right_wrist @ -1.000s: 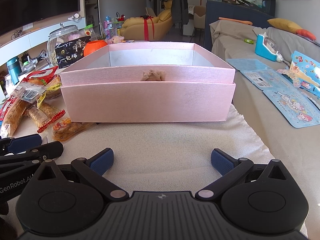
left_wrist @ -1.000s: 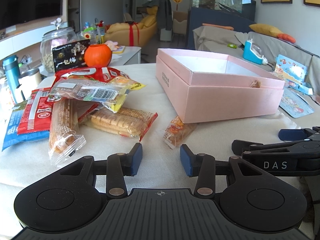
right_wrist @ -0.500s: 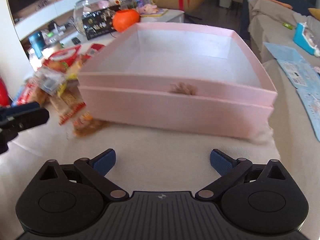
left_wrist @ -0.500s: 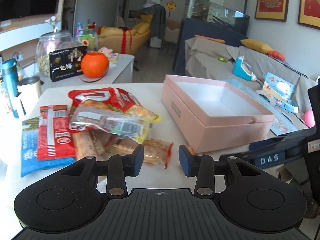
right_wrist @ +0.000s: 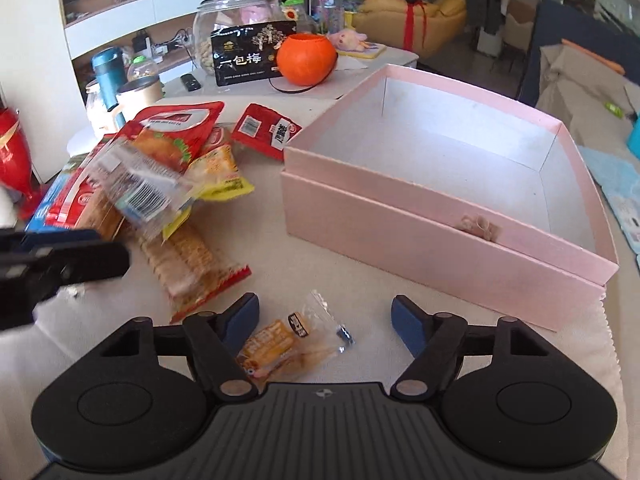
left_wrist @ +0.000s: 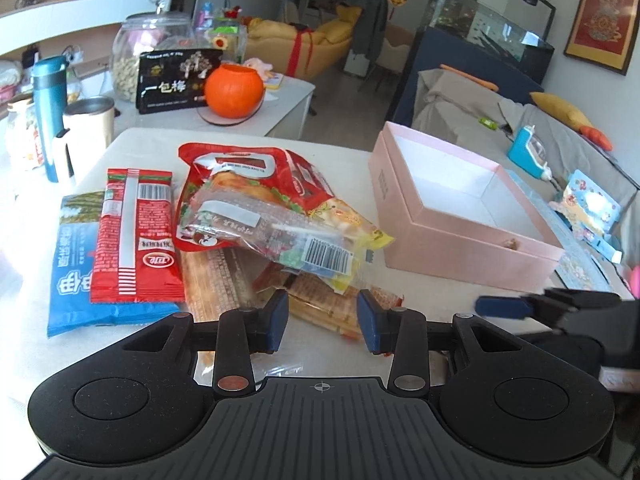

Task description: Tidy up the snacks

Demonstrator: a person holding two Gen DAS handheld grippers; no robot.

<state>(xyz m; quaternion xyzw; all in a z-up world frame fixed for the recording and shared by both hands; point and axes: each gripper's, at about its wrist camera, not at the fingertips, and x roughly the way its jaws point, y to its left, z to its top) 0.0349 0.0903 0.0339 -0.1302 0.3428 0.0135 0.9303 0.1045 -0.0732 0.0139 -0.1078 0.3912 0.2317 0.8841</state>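
Both hand-held grippers are open and hold nothing, and the right hand-held gripper (right_wrist: 324,318) could squash the small crinkly snack (right_wrist: 290,340) if it pinches hard.

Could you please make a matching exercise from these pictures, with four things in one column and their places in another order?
Things:
1. pink box
2. small clear snack packet
3. orange pumpkin
4. teal bottle

Places:
A. between the fingers of the right gripper
B. right of the snack pile
C. far left edge
D. beside the black packet

Pairs: 1-B, 2-A, 3-D, 4-C
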